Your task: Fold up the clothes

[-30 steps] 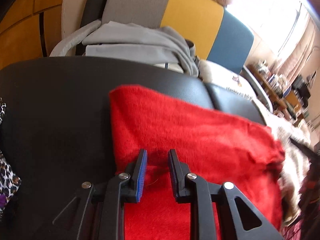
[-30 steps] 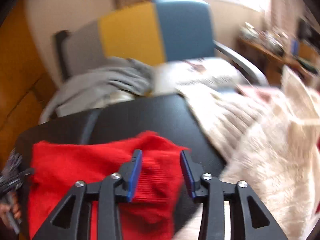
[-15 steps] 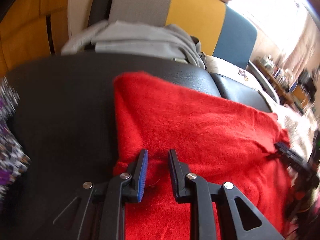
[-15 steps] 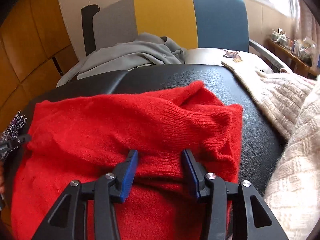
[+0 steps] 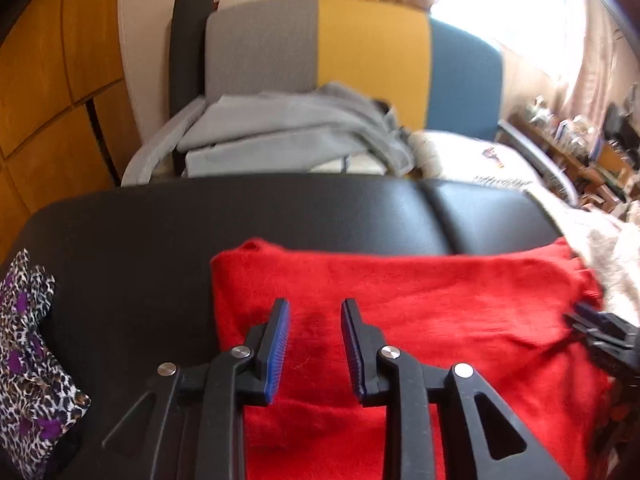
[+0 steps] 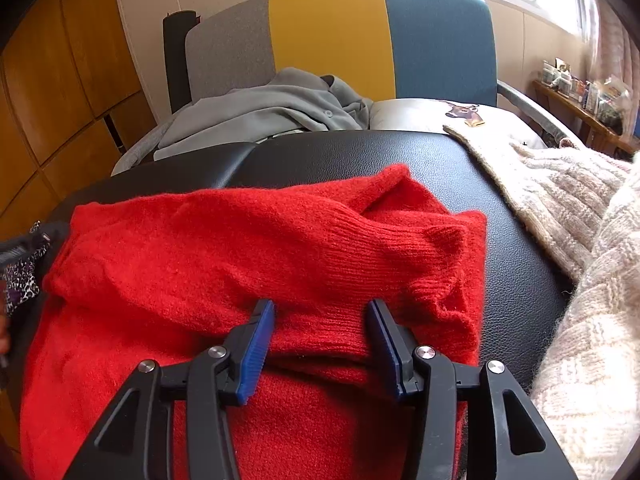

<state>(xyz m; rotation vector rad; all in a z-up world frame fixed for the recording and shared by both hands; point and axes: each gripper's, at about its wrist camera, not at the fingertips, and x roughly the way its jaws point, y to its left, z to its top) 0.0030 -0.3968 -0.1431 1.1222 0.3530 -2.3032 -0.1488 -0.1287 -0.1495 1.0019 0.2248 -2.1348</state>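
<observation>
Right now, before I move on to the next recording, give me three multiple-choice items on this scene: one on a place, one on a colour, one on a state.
1. Where does the red sweater lie?
A. on the black padded surface
B. on the chair seat
C. on the floor

2. Which colours band the chair back, left to right?
A. red, white, black
B. grey, yellow, blue
C. green, brown, pink

3. How does the right gripper stand?
A. clamped on the cream knit
B. holding a hanger
C. open over a fold of the sweater

Answers: 1 A, black padding shows around the sweater; 2 B, the three bands are plain in both views; 3 C, its jaws, just opening, stand apart astride the ribbed fold.
</observation>
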